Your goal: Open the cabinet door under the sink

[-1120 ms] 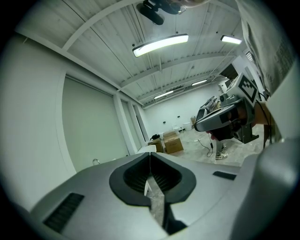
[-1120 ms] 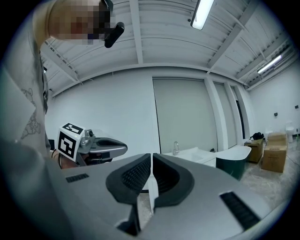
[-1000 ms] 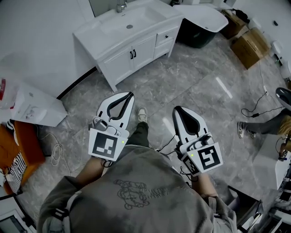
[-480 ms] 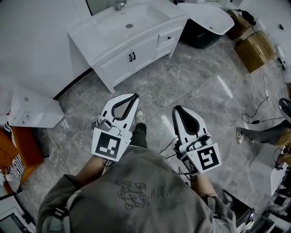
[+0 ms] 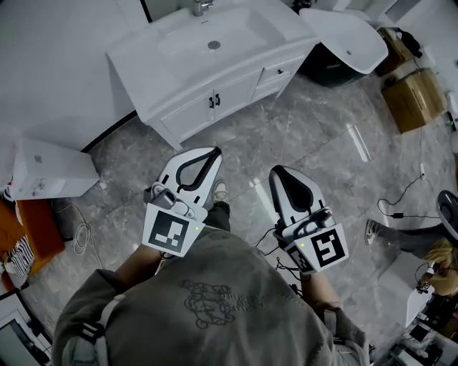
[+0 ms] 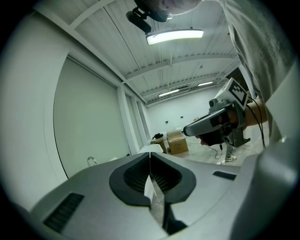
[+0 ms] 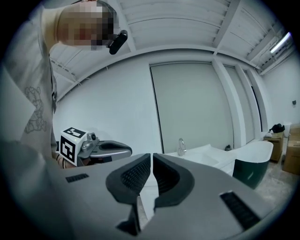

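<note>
Cabinet door [image 5: 192, 111] under the sink [image 5: 187, 41] sits closed. I see my left gripper [image 5: 212, 151] and right gripper [image 5: 276, 172] clenched empty, well apart from it.

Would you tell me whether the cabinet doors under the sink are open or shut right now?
Shut. In the head view both cabinet doors lie flush, no gap showing, their dark handles side by side.

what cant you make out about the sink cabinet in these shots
Door handles: head view, too small to tell their shape.
Cabinet doors: gripper views, largely hidden behind the left gripper and the right gripper.
Faucet: head view, cut off by the top edge.
Cabinet's inside: every view, doors shut.
</note>
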### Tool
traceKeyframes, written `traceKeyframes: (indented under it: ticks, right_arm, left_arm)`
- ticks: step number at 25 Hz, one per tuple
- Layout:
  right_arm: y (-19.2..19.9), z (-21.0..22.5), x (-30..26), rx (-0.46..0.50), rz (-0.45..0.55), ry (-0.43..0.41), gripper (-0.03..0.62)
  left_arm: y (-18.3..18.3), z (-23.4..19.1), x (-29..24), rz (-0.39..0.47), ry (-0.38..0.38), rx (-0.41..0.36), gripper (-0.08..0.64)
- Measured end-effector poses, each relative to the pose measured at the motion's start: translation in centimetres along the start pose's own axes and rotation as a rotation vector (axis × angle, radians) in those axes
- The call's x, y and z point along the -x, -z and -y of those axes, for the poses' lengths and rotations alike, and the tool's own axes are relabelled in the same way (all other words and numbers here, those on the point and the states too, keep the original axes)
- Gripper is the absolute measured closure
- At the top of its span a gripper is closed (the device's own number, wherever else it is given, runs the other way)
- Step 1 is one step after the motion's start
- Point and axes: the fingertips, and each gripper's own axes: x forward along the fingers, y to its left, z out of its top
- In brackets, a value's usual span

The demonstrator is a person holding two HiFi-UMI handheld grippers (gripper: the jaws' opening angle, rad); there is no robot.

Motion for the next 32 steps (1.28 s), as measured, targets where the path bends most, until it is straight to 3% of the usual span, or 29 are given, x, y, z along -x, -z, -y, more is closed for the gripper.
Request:
traceKeyframes:
  ticks: [5,9,17,20,27,30,32]
  right_arm:
    - [-0.3,3.7,-6.6,0.025,-0.061,-0.017,0.558]
    - [-0.7,4.7,-11.8,0.037,-0.084,-0.079,0.558]
    - [0.7,7.2,-18.0,0.074,-0.136,-0.142,0.558]
    - [2.3,8.1,-19.9,0.022,-0.163,-0.189,0.558]
    - [5.8,11.9,-23.7,-0.092,-0.239,-0.250,0.557]
    - [7.3,13.7,-24.9,-0.091,-0.278,-0.289,0.557]
    - [8.3,15.0,-25.5,-0.100,-0.307,-0.312,0.557]
  left_arm:
    - [2.3,-5.2,-4.0,-0.036,-0.034,0.034,0.540]
    - [4.2,-9.4,-5.9,-0.050,-0.089,0.080,0.540]
    - [7.5,-13.1,-8.1,-0.081,-0.168,0.198,0.540]
    - [8.7,-13.5,-9.1,-0.089,-0.166,0.225,0.540]
    - [11.3,-13.9,-12.4,-0.144,-0.235,0.209,0.540]
    - [12.4,-14.4,-13.9,-0.120,-0.309,0.242,0.540]
    - [12.5,-15.2,-14.0,-0.073,-0.402,0.316,0.540]
